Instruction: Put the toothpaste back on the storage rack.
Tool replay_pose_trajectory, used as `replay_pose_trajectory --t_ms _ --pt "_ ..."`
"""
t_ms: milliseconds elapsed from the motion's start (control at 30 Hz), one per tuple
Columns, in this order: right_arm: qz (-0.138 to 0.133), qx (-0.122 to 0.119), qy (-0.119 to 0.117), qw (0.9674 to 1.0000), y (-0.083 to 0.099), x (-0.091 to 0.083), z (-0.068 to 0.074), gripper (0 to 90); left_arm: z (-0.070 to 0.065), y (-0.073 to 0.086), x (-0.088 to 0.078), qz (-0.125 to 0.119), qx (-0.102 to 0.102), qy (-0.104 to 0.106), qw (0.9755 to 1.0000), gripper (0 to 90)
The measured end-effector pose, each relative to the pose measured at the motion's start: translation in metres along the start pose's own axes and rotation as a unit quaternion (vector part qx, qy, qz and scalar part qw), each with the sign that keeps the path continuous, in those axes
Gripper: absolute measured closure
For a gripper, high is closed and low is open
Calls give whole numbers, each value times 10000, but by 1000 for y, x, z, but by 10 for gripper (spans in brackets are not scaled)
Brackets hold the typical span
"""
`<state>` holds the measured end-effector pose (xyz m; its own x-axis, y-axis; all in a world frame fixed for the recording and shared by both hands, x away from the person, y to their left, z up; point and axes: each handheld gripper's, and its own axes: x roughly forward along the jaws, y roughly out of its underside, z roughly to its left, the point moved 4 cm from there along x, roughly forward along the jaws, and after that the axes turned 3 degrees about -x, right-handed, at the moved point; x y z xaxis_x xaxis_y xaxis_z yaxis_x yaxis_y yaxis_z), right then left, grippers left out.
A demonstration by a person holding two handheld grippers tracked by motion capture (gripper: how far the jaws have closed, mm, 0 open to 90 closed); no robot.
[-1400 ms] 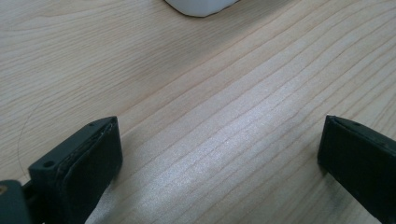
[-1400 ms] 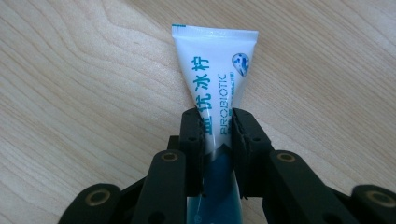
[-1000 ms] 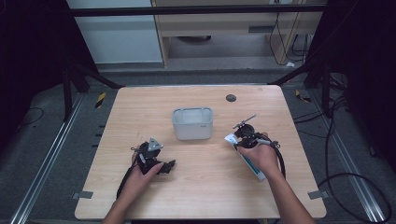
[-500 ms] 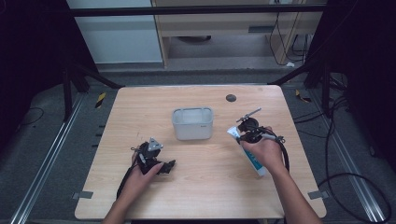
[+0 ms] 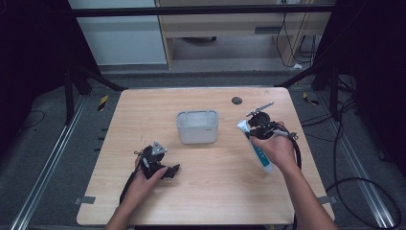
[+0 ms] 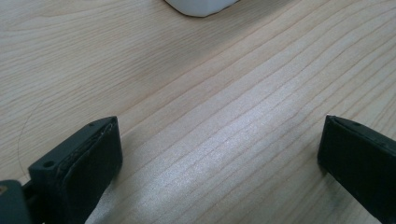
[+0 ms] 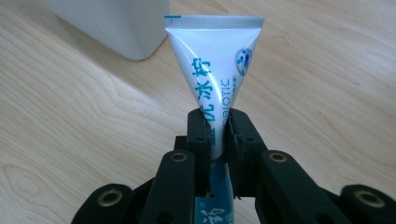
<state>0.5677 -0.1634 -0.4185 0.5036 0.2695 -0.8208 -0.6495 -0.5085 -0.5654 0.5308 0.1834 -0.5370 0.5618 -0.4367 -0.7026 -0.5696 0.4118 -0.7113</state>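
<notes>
Wooden table (image 5: 210, 201): right tool (image 7: 217, 133) clamps toothpaste tube (image 7: 215, 65); left tool (image 6: 219, 154) open.

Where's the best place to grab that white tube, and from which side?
Across its flat faces, about mid-body, as the right gripper does now: the tube is thin there, so the narrow jaws can close on it. It widens to a crimped end, which should help stop it slipping. Coming from the cap end, along its length, looks best, with the crimp pointing ahead toward the bin.
</notes>
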Motion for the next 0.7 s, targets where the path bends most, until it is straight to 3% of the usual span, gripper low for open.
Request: replay_pose_trajectory --t_ms 267,700 --pt "-425 32 173 9989 -8 -14 -6 809 0 0 0 1 -1 0 10000 0" --pt "-789 103 334 9963 -14 -25 -13 812 0 0 0 8 0 1 10000 0"
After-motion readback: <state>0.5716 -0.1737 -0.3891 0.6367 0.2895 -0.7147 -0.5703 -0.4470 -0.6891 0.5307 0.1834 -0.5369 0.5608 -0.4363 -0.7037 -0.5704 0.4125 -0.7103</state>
